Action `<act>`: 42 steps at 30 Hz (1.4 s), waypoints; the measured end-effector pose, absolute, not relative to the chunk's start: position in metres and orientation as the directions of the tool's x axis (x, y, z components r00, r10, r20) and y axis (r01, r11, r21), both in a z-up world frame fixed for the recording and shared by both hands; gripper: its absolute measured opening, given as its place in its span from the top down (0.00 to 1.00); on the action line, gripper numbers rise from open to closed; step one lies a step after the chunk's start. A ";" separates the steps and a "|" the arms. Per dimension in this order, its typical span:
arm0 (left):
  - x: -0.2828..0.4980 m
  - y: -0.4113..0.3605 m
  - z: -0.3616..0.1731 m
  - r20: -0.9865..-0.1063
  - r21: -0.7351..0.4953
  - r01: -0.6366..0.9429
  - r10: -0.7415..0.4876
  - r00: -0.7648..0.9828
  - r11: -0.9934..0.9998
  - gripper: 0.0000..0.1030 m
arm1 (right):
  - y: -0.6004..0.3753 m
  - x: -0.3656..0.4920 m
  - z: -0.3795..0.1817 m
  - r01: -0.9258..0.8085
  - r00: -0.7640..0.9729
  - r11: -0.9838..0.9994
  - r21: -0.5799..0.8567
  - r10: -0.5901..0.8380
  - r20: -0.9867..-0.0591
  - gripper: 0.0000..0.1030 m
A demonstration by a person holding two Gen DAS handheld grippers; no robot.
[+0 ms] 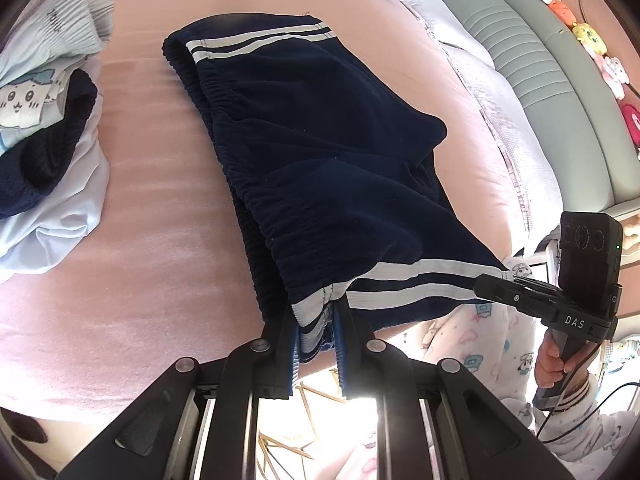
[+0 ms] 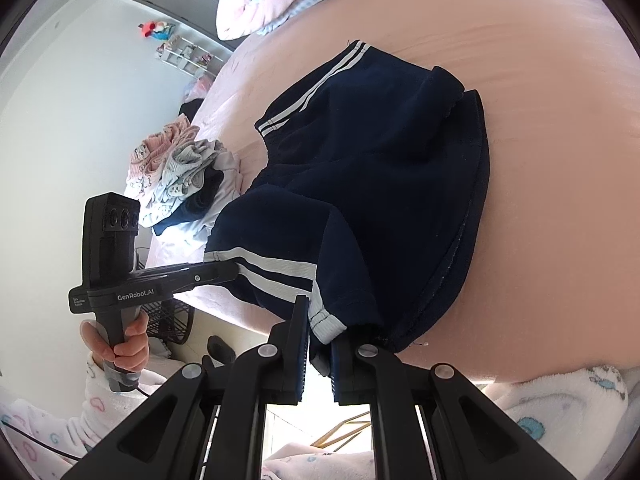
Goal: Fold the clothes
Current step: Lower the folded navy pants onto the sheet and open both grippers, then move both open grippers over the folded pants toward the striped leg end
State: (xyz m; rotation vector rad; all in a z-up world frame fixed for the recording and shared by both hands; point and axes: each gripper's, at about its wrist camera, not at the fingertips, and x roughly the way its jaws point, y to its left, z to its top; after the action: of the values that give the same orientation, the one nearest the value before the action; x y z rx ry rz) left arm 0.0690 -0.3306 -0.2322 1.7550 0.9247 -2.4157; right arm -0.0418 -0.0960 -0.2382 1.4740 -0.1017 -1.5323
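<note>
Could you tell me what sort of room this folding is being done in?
Most likely a bedroom: the navy shorts lie on a bed with a pink sheet, a padded headboard with plush toys runs alongside, and a pillow sits at one end.

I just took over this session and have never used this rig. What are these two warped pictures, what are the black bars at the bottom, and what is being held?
There is no robot arm. A person holds a hand-held gripper in each hand, and each carries a wide-angle camera looking along its jaws, hence the warping. The black bars are those jaws.

One picture looks from the left gripper, the other from the right gripper. Each also shows the other gripper off to the side, with the hand on its handle.

On the pink bed lie navy shorts with white side stripes. Both grippers are shut on the shorts' near edge, each at the striped side trim. A pile of other clothes sits further along the bed.
</note>
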 end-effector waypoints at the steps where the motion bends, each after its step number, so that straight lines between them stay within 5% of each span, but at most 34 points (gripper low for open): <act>1: 0.067 -0.331 -0.233 -0.877 -0.442 0.348 0.316 -0.363 -0.827 0.88 | -0.099 -0.038 -0.239 0.564 0.214 -0.521 0.640 -0.657 -0.723 0.93; 23: 0.025 -0.327 -0.254 -0.928 -0.370 0.409 0.315 -0.199 -0.834 0.83 | -0.105 -0.012 -0.254 0.634 0.237 -0.558 0.536 -0.519 -0.821 0.93; 25: 0.019 -0.321 -0.249 -0.939 -0.341 0.398 0.291 -0.182 -0.852 0.69 | -0.103 -0.012 -0.252 0.633 0.238 -0.551 0.543 -0.529 -0.814 0.93; 27: 0.015 -0.316 -0.246 -0.954 -0.297 0.389 0.253 -0.162 -0.872 0.10 | -0.102 -0.012 -0.250 0.634 0.239 -0.542 0.551 -0.540 -0.807 0.93; 29: 0.012 -0.313 -0.240 -0.965 -0.255 0.383 0.205 -0.167 -0.888 0.09 | -0.102 -0.013 -0.247 0.634 0.236 -0.539 0.554 -0.547 -0.803 0.92; 30: 0.012 -0.312 -0.237 -0.964 -0.253 0.385 0.199 -0.175 -0.888 0.09 | -0.102 -0.013 -0.245 0.638 0.222 -0.549 0.540 -0.541 -0.811 0.89; 31: 0.012 -0.312 -0.235 -0.962 -0.259 0.389 0.201 -0.182 -0.884 0.09 | -0.102 -0.013 -0.244 0.641 0.206 -0.560 0.525 -0.533 -0.820 0.72; 32: 0.013 -0.312 -0.233 -0.961 -0.264 0.394 0.203 -0.189 -0.880 0.09 | -0.102 -0.013 -0.242 0.649 0.186 -0.569 0.504 -0.525 -0.831 0.45; 34: 0.015 -0.313 -0.227 -0.962 -0.244 0.419 0.164 -0.218 -0.875 0.09 | -0.101 -0.012 -0.236 0.677 0.123 -0.579 0.454 -0.519 -0.846 0.28; 42: 0.055 -0.311 -0.202 -0.941 -0.159 0.477 -0.014 -0.338 -0.864 0.09 | -0.091 0.000 -0.211 0.764 -0.023 -0.563 0.315 -0.512 -0.859 0.28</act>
State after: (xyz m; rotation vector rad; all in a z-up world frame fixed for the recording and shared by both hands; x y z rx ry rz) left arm 0.0546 -0.3109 -0.2020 1.5865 0.5987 -2.2652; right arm 0.0000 -0.0913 -0.2107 1.3161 0.2924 -1.7422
